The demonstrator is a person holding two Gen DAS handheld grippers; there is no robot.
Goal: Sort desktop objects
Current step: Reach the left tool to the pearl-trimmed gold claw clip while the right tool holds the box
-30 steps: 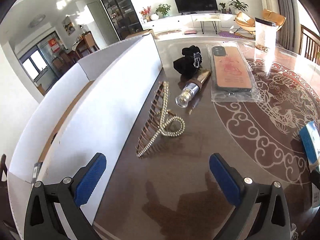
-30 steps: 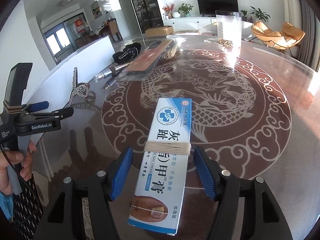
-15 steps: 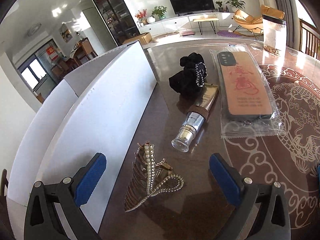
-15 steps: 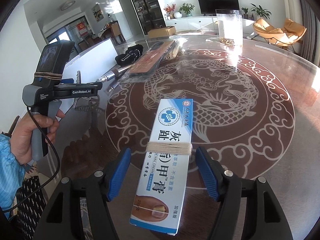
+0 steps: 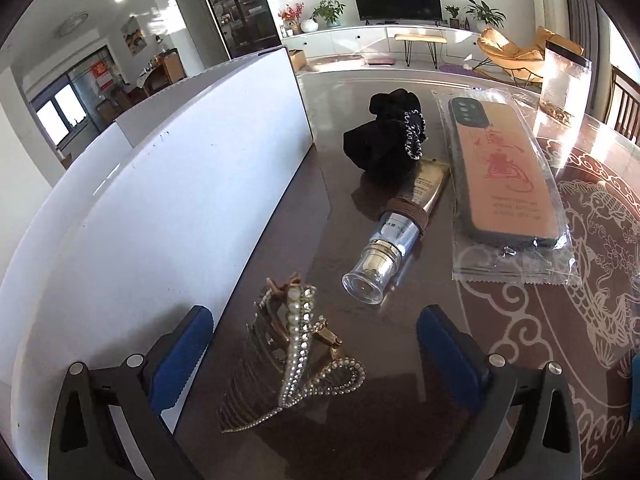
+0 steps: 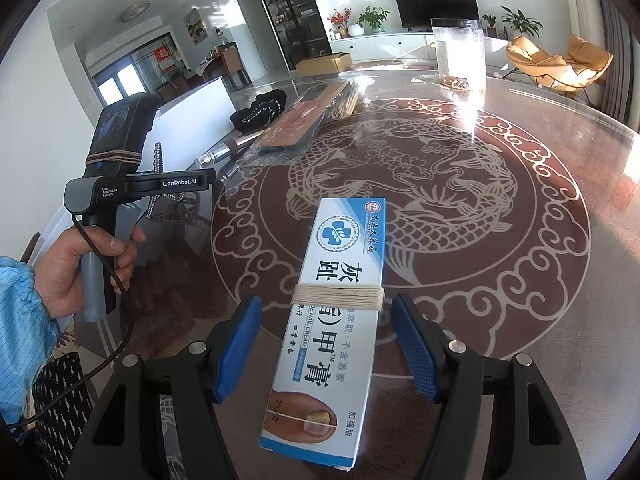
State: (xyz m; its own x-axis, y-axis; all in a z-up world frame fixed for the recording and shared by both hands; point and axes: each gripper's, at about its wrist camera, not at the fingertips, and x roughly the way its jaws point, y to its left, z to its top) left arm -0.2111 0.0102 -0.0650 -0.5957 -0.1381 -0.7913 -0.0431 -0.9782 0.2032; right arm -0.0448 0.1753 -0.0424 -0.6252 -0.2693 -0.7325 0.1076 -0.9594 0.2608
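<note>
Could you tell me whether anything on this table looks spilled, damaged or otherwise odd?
Nothing is spilled or broken. Two small oddities: the nail cream box has cream string wound around its middle, and the cosmetic tube lies on its side with a brown band around it, its flat end touching the black scrunchie.

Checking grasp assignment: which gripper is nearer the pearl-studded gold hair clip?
Left. The left gripper brackets the pearl-studded gold hair clip, jaws open. The right gripper sits across the table, straddling a blue-and-white cream box.
</note>
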